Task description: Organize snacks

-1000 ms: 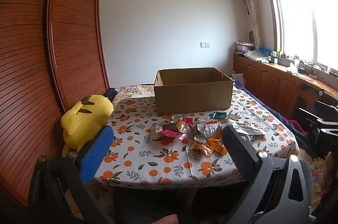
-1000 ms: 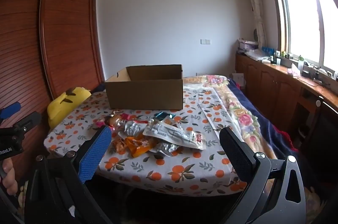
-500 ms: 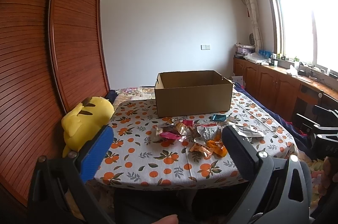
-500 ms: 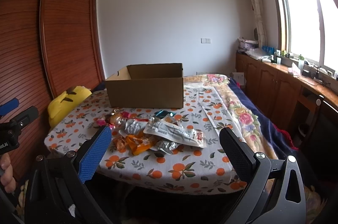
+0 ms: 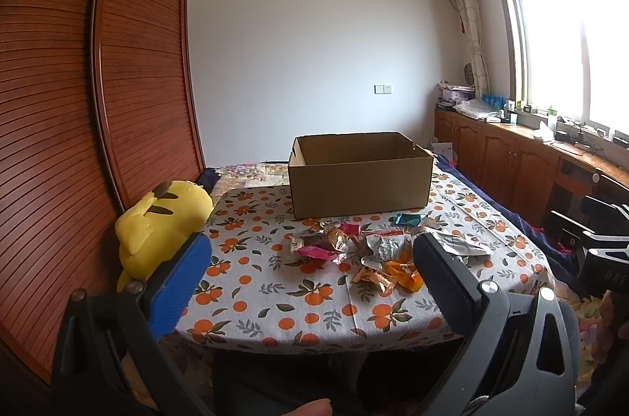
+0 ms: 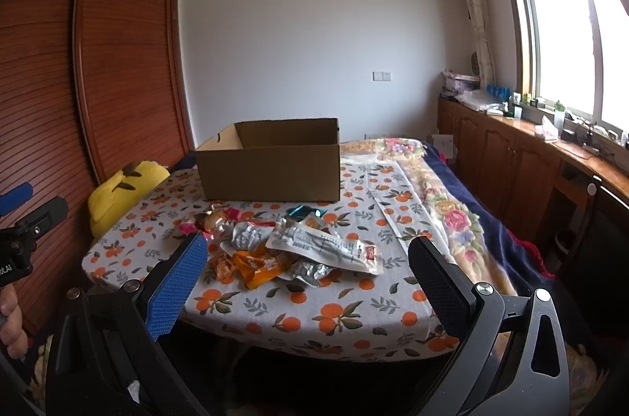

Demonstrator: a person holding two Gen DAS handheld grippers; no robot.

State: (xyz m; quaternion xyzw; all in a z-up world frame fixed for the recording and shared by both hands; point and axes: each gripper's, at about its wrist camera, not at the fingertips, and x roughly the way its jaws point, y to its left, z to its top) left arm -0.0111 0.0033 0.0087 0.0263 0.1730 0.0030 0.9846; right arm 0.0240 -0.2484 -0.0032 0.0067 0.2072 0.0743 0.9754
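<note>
Both the left gripper [image 5: 310,270] and right gripper [image 6: 306,270] hang spread and empty short of the snack pile [image 6: 283,245] ahead, where overlapping slippery wrappers could drag neighbours off before reaching the cardboard box [image 6: 271,160] beyond.

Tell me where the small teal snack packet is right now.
In both wrist views the teal packet lies on the orange-print tablecloth, just in front of the cardboard box near its right corner, behind the big white packet.
</note>
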